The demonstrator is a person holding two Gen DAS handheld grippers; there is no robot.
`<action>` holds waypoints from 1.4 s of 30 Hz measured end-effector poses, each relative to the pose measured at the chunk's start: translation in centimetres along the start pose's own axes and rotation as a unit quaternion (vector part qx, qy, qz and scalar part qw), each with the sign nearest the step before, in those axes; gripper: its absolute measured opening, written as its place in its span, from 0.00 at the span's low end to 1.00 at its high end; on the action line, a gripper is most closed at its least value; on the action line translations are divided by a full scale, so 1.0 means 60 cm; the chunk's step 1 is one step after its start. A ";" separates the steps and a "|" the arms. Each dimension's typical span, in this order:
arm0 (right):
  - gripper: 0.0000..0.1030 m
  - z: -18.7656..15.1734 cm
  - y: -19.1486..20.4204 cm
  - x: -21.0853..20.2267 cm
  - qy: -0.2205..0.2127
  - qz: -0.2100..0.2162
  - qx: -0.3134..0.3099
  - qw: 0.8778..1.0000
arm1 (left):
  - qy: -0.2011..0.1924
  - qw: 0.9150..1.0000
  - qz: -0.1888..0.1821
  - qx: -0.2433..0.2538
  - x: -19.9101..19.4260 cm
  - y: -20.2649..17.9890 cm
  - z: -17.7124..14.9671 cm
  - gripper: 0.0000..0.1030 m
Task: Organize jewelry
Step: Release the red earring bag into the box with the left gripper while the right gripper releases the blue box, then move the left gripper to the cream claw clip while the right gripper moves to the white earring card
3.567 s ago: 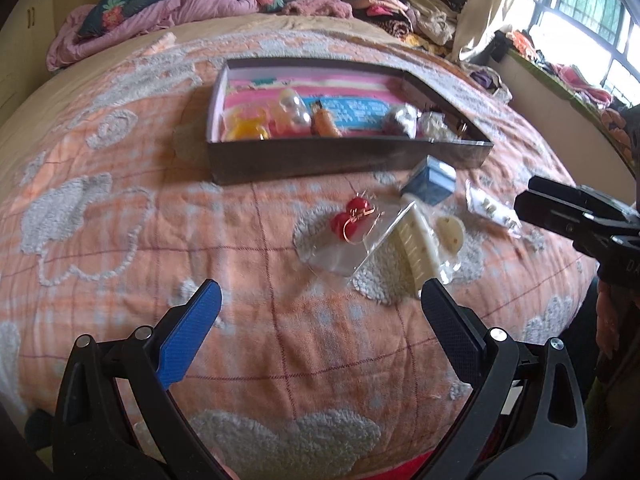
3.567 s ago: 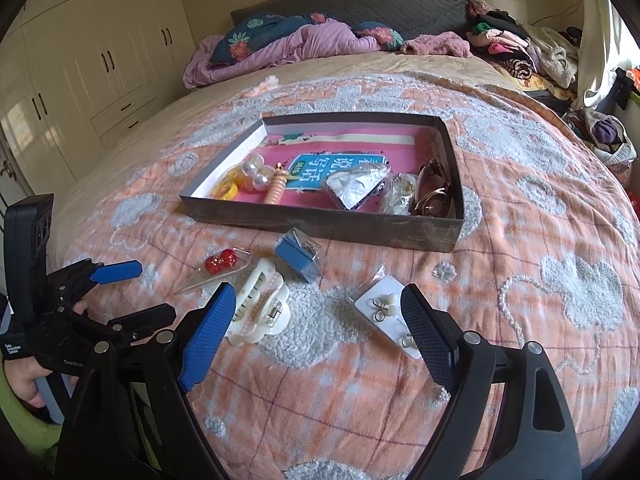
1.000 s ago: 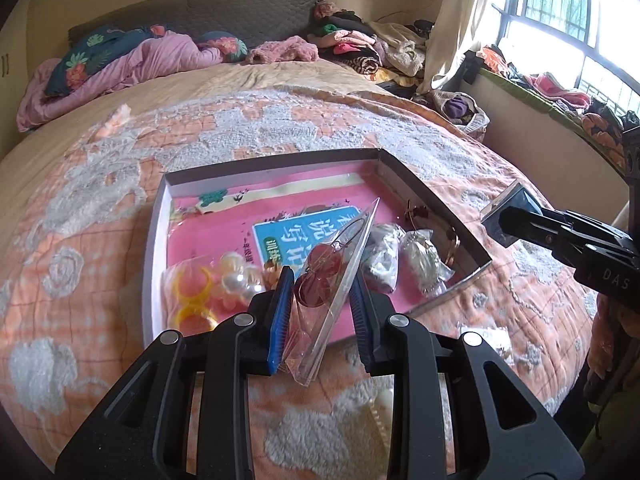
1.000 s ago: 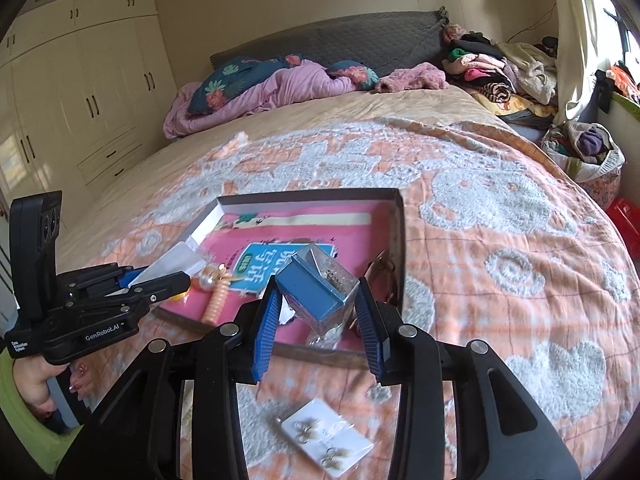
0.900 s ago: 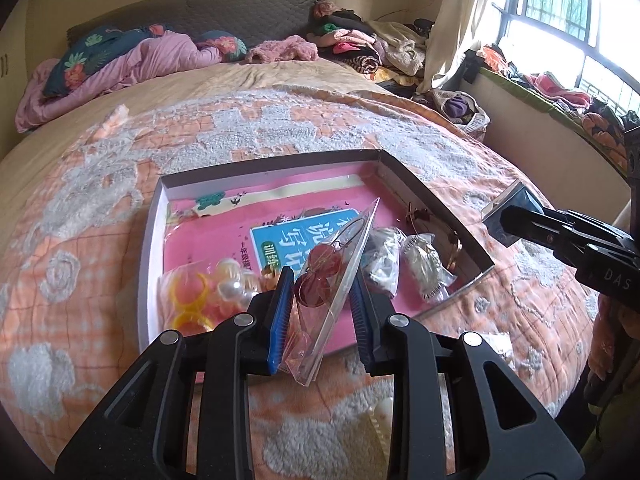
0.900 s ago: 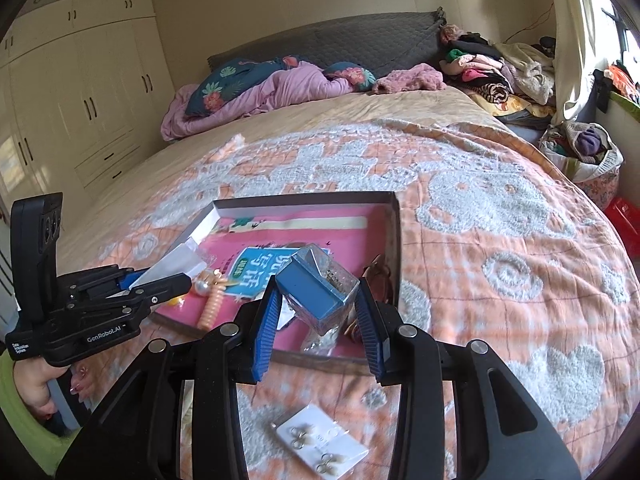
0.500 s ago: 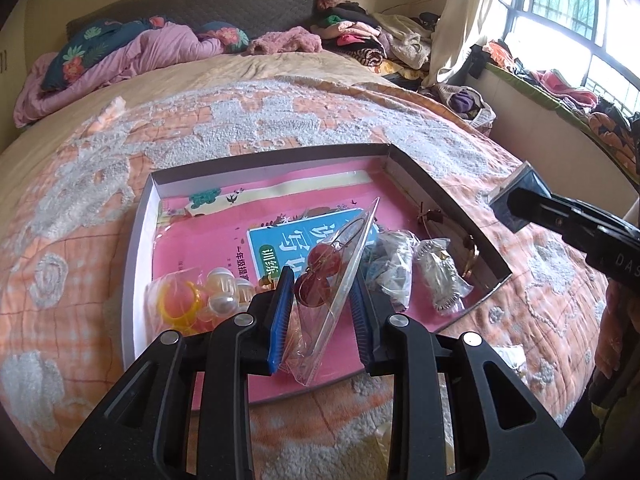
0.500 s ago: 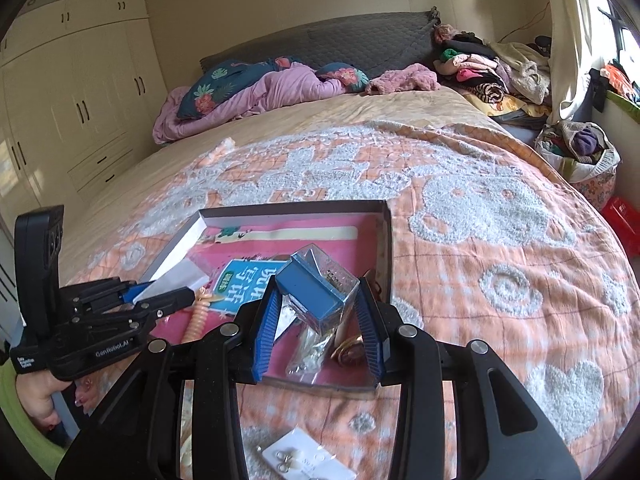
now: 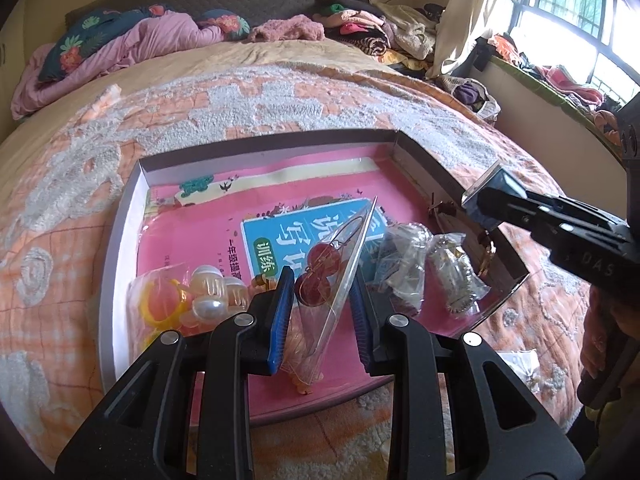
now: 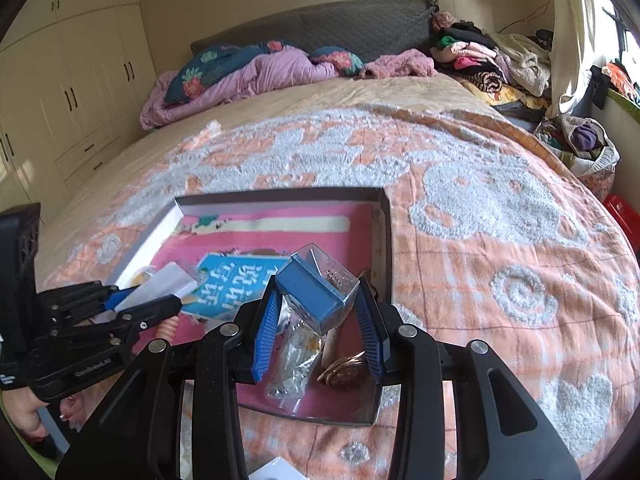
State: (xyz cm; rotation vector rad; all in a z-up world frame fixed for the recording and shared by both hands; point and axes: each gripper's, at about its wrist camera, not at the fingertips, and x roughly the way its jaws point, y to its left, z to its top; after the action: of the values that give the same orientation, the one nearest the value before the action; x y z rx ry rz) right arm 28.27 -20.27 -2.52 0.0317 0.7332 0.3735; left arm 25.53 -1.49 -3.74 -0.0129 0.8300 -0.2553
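Left tongs (image 9: 322,300) pinch a clear earring packet (image 9: 332,276); right tongs (image 10: 318,320) pinch a blue box (image 10: 310,294), above the tray (image 10: 280,194).

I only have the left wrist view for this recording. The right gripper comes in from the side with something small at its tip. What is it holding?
Observer: The right gripper is shut on a small blue box with a clear lid.
Operator: Is that box above the tray or outside it?
Observer: It sits in front of the near right corner of the tray, over a clear packet and a gold piece.
Operator: Anything on the bedspread nearer than the tray?
Observer: Yes, the edge of a white card shows at the bottom of the right wrist view.
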 end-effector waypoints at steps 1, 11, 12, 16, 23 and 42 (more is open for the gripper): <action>0.35 -0.003 0.000 0.005 0.004 -0.001 0.000 1.000 | 0.002 1.000 0.001 0.000 0.002 0.001 -0.001 0.20; 0.37 -0.023 -0.001 0.023 0.033 -0.004 0.004 0.999 | 0.007 1.000 0.016 0.001 0.002 0.000 -0.007 0.35; 0.41 -0.024 -0.002 0.021 0.034 -0.003 0.005 0.999 | 0.007 1.000 0.017 0.001 -0.001 0.000 -0.007 0.36; 0.59 -0.027 0.000 -0.004 0.020 -0.002 0.008 1.000 | 0.001 1.000 0.024 0.002 -0.018 -0.005 -0.009 0.54; 0.76 -0.035 0.006 -0.067 -0.008 0.000 0.011 1.000 | -0.012 0.999 0.040 -0.004 -0.059 -0.009 -0.007 0.88; 0.85 -0.054 0.024 -0.197 -0.054 -0.001 -0.006 0.999 | -0.041 0.998 0.054 -0.020 -0.165 -0.019 -0.042 0.91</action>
State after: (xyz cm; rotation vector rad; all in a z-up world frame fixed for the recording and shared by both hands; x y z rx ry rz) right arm 17.64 -23.33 2.95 0.0393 0.6241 0.3710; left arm 17.00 -0.12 1.89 -0.0155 0.7524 -0.1365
